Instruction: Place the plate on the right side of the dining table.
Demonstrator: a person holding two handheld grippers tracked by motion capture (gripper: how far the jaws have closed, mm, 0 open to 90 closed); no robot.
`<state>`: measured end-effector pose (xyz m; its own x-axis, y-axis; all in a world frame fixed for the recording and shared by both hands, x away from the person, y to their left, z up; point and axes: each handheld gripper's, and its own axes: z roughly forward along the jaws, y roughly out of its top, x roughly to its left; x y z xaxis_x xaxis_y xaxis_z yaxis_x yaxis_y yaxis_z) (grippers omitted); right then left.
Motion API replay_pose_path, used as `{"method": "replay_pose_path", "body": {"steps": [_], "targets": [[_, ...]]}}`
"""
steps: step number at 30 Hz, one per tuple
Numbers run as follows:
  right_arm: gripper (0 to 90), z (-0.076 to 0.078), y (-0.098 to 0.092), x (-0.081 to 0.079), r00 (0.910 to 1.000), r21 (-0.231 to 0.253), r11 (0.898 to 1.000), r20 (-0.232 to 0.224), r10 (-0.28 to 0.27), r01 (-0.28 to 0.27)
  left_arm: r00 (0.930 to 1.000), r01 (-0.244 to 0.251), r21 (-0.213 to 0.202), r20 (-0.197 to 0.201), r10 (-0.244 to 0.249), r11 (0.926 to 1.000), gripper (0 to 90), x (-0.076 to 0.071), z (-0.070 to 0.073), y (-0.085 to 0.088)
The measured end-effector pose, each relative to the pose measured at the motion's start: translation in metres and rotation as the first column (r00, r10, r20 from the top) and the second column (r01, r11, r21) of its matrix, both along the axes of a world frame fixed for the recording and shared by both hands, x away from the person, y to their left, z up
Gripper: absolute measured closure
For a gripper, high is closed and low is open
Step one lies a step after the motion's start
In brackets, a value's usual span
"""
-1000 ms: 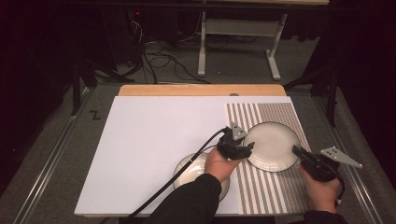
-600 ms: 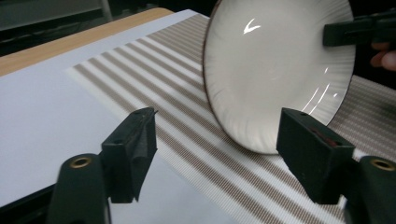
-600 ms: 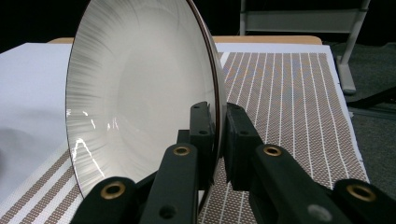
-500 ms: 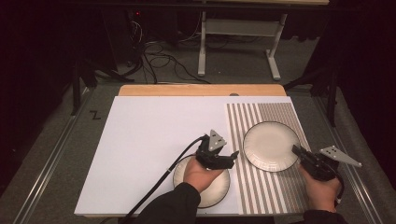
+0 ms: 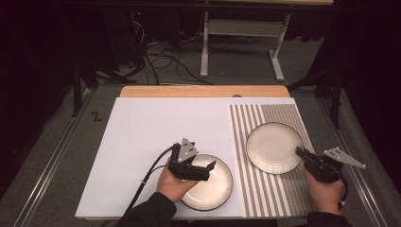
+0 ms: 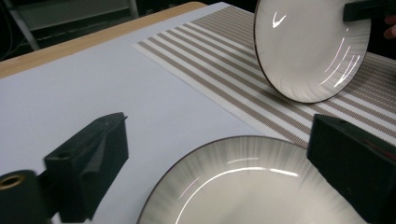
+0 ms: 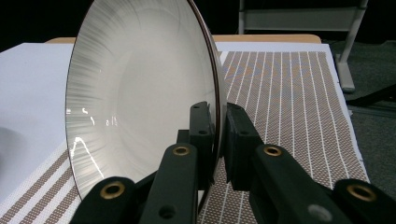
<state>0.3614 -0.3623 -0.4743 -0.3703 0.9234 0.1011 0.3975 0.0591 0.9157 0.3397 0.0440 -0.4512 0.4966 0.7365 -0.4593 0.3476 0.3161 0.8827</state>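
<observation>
One plate's [image 7: 140,93] rim between right gripper [image 7: 217,140] pads

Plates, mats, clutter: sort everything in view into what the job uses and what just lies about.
In use: far plate, clamped by right tongs; near plate, under open left tongs; striped mat.
Lying about: white board, floor cables, metal stand.

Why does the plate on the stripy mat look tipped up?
It is tipped: the right gripper pinches the plate's rim, lifting that edge.
</observation>
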Motion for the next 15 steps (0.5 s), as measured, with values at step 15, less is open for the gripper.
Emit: {"method": "replay_pose_path", "body": {"steps": [15], "targets": [[84.5,0.001,0.002,-0.002,0.9998,0.003,1.0,-0.007,-0.019,0.019,0.995,-0.097,-0.003,0.023,0.097,0.9953,0.4,-0.034,-0.004,0.079]]}}
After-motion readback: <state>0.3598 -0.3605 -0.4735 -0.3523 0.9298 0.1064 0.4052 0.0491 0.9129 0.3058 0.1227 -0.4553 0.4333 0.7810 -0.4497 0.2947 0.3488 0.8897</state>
